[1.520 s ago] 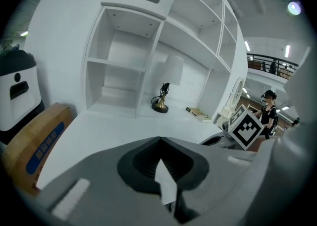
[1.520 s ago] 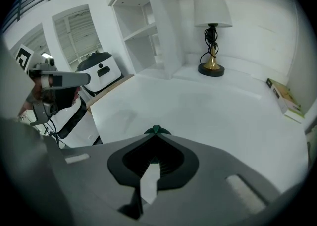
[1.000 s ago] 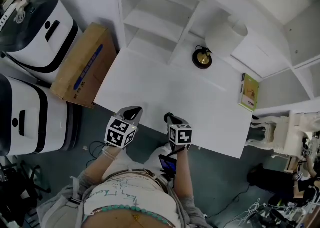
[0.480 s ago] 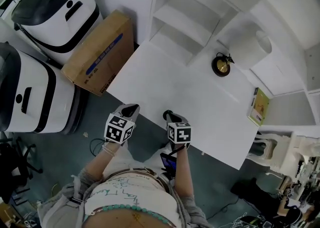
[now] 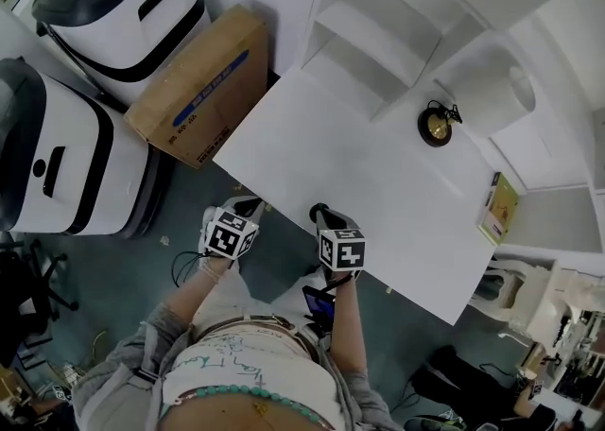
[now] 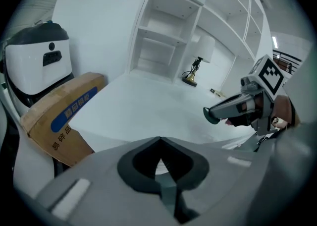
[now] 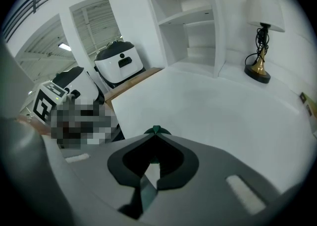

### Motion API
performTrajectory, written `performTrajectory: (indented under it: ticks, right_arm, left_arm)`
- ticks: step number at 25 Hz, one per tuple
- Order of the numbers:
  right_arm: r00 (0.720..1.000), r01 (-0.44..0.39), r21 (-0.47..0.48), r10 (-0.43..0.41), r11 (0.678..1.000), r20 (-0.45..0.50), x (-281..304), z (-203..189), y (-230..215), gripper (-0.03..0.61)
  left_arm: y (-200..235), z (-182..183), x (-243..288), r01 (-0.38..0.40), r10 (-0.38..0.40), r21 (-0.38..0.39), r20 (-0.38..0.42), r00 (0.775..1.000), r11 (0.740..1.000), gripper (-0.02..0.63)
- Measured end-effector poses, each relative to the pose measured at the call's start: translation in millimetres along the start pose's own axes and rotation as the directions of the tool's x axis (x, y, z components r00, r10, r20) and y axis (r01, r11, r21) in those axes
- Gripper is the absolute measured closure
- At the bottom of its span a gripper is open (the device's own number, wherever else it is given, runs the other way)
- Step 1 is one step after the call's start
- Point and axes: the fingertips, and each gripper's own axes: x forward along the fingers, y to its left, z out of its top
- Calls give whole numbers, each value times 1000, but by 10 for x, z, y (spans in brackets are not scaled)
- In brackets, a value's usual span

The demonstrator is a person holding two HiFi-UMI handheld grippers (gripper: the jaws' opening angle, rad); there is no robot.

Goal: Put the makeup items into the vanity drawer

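Observation:
The white vanity top [image 5: 378,183] fills the middle of the head view; no drawer and no loose makeup item shows on it. A small yellow-green box [image 5: 499,207] lies at its far right edge. My left gripper [image 5: 248,205] hangs just off the table's near left edge, over the floor, jaws shut and empty [image 6: 159,140]. My right gripper [image 5: 319,213] sits at the near edge, also shut with nothing held [image 7: 155,132]. In the left gripper view the right gripper [image 6: 220,112] shows at the right.
A brass-footed lamp [image 5: 436,127] with a white shade [image 5: 492,96] stands at the back, next to open white shelves [image 5: 378,32]. A cardboard box [image 5: 198,84] and two white-and-black appliances [image 5: 66,164] stand left of the table. Cables lie on the floor.
The head view has swung, so the table sits further right and up. My left gripper has come back off the table's edge; the right gripper stays at the edge.

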Motion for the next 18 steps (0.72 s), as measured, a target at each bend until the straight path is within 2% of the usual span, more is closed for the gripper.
performTrajectory:
  ticks: [12, 18]
  right_arm:
    - [1000, -6, 17, 5, 1000, 13, 3, 6, 90, 549]
    - [1000, -2, 26, 2, 1000, 15, -34, -64, 83, 548]
  left_arm:
    - [5, -346, 273, 31, -31, 5, -113, 993, 999, 612]
    - [-9, -486, 380, 43, -30, 71, -168, 985, 997, 611]
